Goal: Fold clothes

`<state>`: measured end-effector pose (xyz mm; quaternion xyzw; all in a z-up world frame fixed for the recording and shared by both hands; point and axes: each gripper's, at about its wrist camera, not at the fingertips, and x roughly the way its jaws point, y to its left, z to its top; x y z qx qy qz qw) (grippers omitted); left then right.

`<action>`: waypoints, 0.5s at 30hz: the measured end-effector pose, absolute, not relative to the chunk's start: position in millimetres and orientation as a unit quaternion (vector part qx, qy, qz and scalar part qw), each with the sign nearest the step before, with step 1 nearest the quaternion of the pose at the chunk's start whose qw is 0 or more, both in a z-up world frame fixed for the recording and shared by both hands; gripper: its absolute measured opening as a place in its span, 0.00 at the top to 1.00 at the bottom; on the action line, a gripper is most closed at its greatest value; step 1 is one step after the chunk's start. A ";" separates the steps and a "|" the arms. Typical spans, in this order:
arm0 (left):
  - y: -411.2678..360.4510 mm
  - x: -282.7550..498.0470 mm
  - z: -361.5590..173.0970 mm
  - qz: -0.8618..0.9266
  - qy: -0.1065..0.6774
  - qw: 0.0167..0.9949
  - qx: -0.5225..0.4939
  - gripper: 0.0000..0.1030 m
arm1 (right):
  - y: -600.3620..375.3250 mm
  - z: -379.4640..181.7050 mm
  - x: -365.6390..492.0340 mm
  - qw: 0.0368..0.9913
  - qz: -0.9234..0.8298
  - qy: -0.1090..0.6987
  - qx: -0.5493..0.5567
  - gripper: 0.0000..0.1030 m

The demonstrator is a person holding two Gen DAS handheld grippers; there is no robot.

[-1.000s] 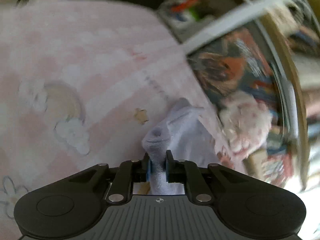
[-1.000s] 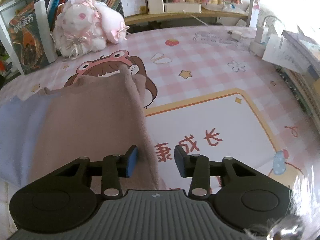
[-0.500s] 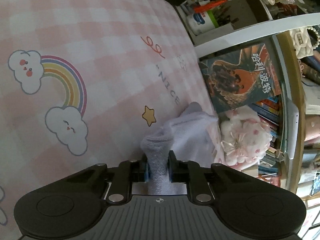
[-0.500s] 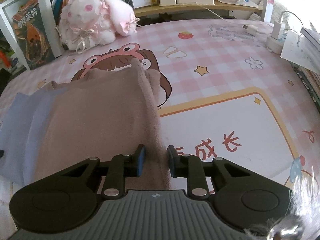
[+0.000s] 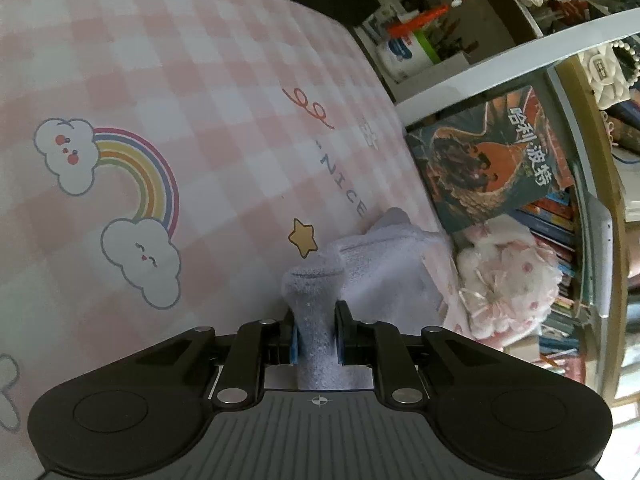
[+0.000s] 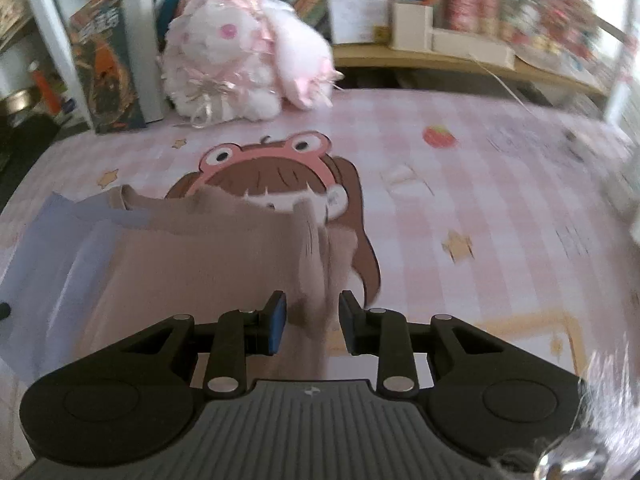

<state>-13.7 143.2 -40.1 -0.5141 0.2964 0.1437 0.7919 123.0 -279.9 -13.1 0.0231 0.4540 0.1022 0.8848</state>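
A garment with a pale lavender part (image 5: pixel 376 268) and a beige part (image 6: pixel 208 264) lies on the pink checked table cover (image 5: pixel 192 80). My left gripper (image 5: pixel 316 336) is shut on a bunched lavender fold of it. In the right wrist view the lavender part (image 6: pixel 60 248) shows at the left under the beige part. My right gripper (image 6: pixel 312 328) has a raised beige fold between its jaws; a gap shows on each side of the cloth. That view is blurred by motion.
A white and pink plush toy (image 6: pixel 240 48) sits at the table's back edge, also in the left wrist view (image 5: pixel 508 276). Upright books (image 5: pixel 496 160) and a shelf (image 6: pixel 460 52) with boxes stand behind it. The cover (image 6: pixel 480 200) spreads to the right.
My right gripper closed in around the beige fold and moved forward toward the plush toy, lifting the cloth edge. My left gripper kept its hold on the lavender fold and barely shifted.
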 end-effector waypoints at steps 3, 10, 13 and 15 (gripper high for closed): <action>132.7 -15.0 -33.6 0.165 0.287 0.803 -0.496 0.86 | -285.5 -18.0 140.9 0.881 0.131 0.454 0.017 0.74; 98.9 -15.4 11.5 0.190 0.255 0.840 -0.440 0.87 | -313.8 -30.3 164.6 0.859 0.195 0.467 0.083 0.81; 69.8 -10.9 43.8 0.168 0.236 0.871 -0.398 0.89 | -322.8 -33.6 172.2 0.848 0.214 0.472 0.109 0.83; 43.4 -6.5 65.7 0.145 0.224 0.891 -0.367 0.89 | -327.1 -35.7 175.5 0.843 0.224 0.473 0.121 0.84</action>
